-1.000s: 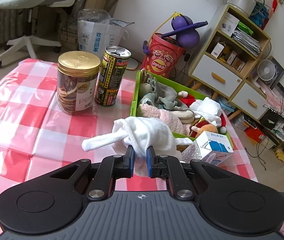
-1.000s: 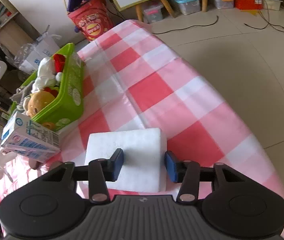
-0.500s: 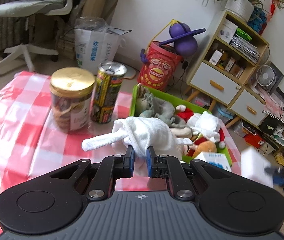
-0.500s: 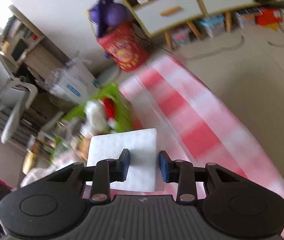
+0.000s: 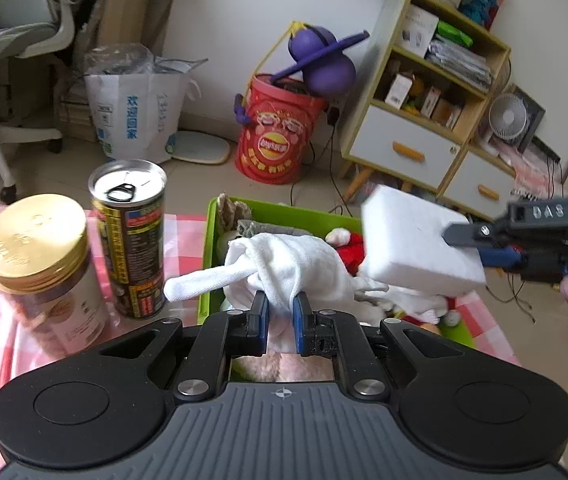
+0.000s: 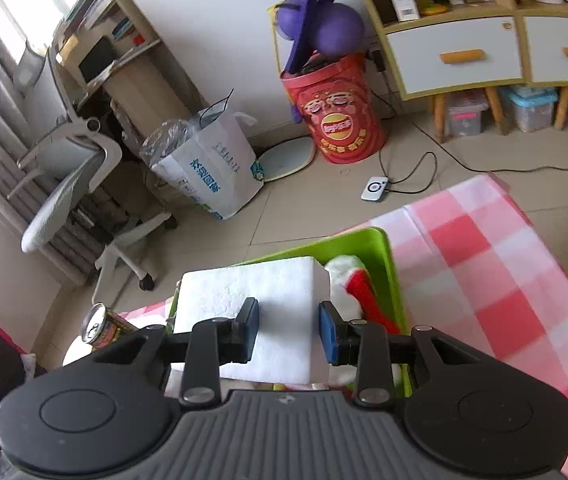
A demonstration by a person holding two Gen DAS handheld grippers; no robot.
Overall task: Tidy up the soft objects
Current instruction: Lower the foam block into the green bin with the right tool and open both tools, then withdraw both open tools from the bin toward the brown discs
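Left gripper [image 5: 279, 316] fingers pinch a white cloth [image 5: 284, 268]; right gripper [image 6: 288, 330] fingers clamp a white foam block [image 6: 259, 304] above the green bin [image 6: 380, 244].

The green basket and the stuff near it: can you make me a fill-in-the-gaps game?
1. The left hand-held gripper is shut on a white ____.
2. The right hand-held gripper holds a white ____ block over the green basket.
3. The jar beside the can has a ____ lid.

Missing words: cloth; foam; gold
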